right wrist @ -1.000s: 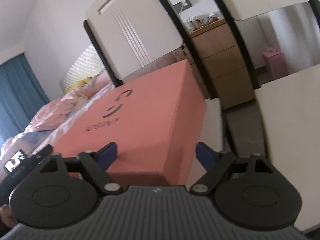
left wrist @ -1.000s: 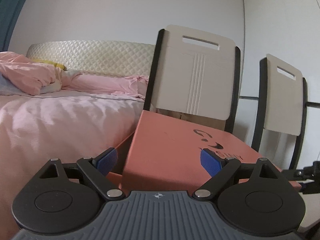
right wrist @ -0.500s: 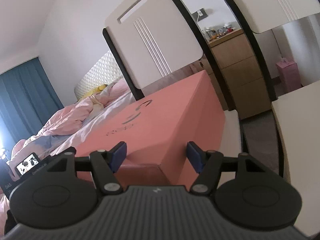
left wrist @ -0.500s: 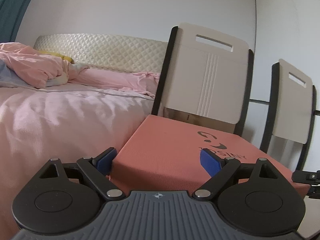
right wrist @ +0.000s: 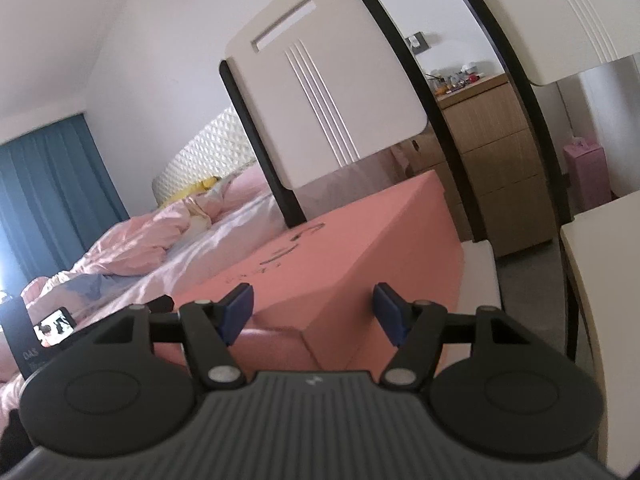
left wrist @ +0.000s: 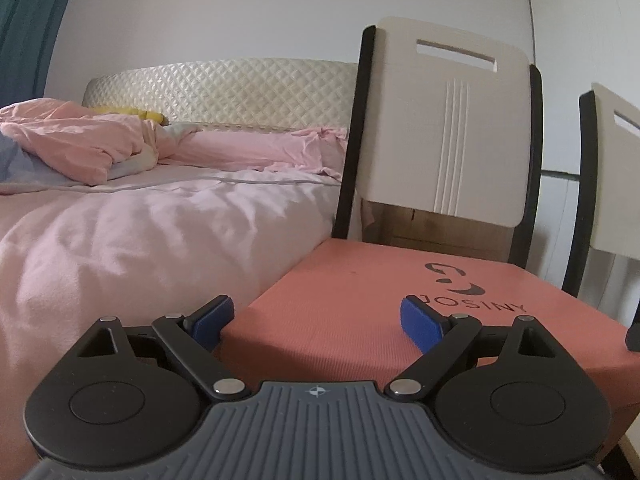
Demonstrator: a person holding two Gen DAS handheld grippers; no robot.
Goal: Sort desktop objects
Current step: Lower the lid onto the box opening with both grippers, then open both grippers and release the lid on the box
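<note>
Both wrist cameras look from close and low at the salmon box (left wrist: pixel 360 300) (right wrist: pixel 360 240); the left faces its corner, the right is tilted; both share the chair back (left wrist: pixel 444 120) (right wrist: pixel 324 80) behind the box.

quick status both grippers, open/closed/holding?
Left gripper: open, straddling a corner of the pink box, not clamped.
Right gripper: open, box corner between its fingers, nothing held.

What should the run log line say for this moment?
left gripper: open | right gripper: open | salmon box: lid closed, on chair seat
</note>
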